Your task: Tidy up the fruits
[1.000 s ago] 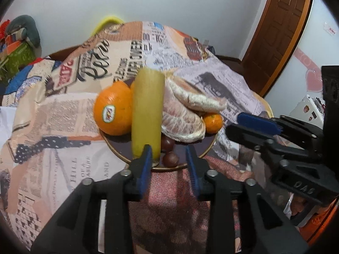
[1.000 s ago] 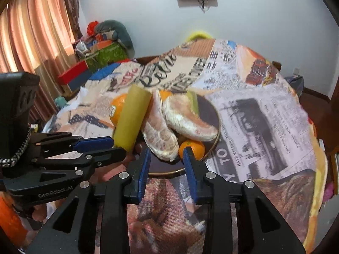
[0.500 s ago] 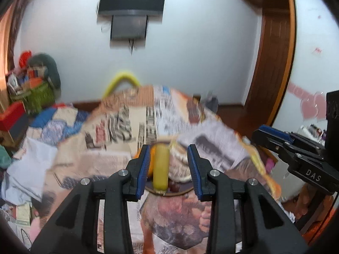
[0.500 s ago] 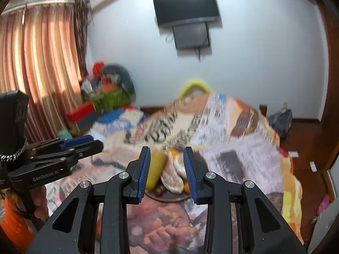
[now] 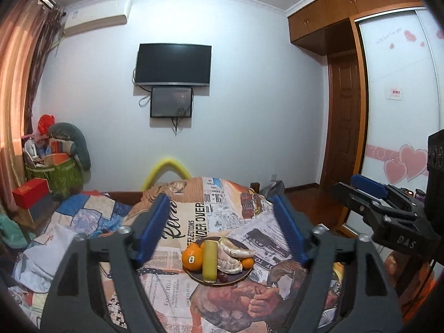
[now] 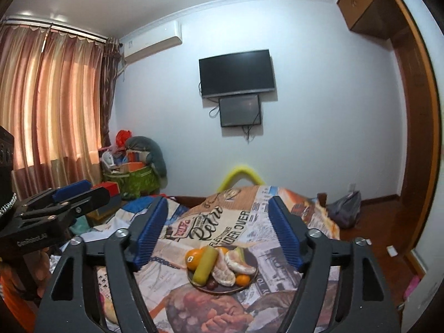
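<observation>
I have both tools pulled well back from the round dark plate with a gold rim [image 5: 194, 273], which sits on the newspaper-print bedspread [image 5: 199, 216] and serves as my reference. My left gripper [image 5: 222, 231] has its blue-padded fingers spread wide apart with nothing between them; the plate shows through the gap, well beyond the tips. My right gripper [image 6: 219, 234] is likewise splayed wide and holding nothing, and it too frames the plate [image 6: 251, 277] from a distance.

Everything for the task lies on that plate. A large orange with a white sticker [image 5: 192, 259] sits at the plate's left edge. Just right of it, touching, a yellow-green cylindrical fruit piece [image 5: 209, 260] lies lengthwise across the plate. Right of that are two peeled pale pomelo segments [image 5: 230, 259], one resting against the other. A small mandarin [image 5: 247, 262] sits at the plate's right edge, and a dark round fruit [image 5: 223, 277] lies at the near rim beside the cylinder's end.

Beyond the plate, on the far wall, hangs a black flat-screen television [image 5: 173, 65]. In the left wrist view my right gripper appears far right of the plate.
</observation>
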### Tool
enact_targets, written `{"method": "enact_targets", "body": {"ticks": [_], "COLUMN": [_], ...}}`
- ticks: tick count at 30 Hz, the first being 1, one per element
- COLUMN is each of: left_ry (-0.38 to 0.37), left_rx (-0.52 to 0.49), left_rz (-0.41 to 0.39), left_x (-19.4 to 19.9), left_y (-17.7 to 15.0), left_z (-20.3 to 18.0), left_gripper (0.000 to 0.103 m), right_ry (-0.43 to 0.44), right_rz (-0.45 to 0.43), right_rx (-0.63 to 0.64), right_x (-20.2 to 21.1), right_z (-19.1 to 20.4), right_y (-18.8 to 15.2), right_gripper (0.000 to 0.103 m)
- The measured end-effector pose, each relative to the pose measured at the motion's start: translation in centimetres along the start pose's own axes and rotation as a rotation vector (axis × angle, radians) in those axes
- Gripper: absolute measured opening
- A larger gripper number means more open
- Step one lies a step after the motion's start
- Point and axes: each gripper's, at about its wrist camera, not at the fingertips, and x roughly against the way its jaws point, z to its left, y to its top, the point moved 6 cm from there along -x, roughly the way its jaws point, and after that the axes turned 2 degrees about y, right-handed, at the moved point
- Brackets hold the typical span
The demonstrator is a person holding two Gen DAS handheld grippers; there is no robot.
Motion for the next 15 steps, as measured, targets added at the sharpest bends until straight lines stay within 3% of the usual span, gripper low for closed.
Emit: {"method": "enact_targets", "body": {"ticks": [7, 15], "left_ry": [0.033, 0.033], "left_rx": [-0.013, -0.018], "left_rz": [-0.019, -0.021], "left_x": [0.9, 1.3], "left_y": [-0.3, -0.7], "left_z": [0.0, -0.5], "left_gripper": [0.098, 0.101], "right_ry": [-0.041, -0.055], "right_rz": [-0.026, -0.017], "right_rx": [0.003, 0.000], "right_x": [0.5, 1.0], "right_z": [0.2, -0.1], "right_y": [-0.3, -0.9], "right_gripper": [0.103, 0.103]}}
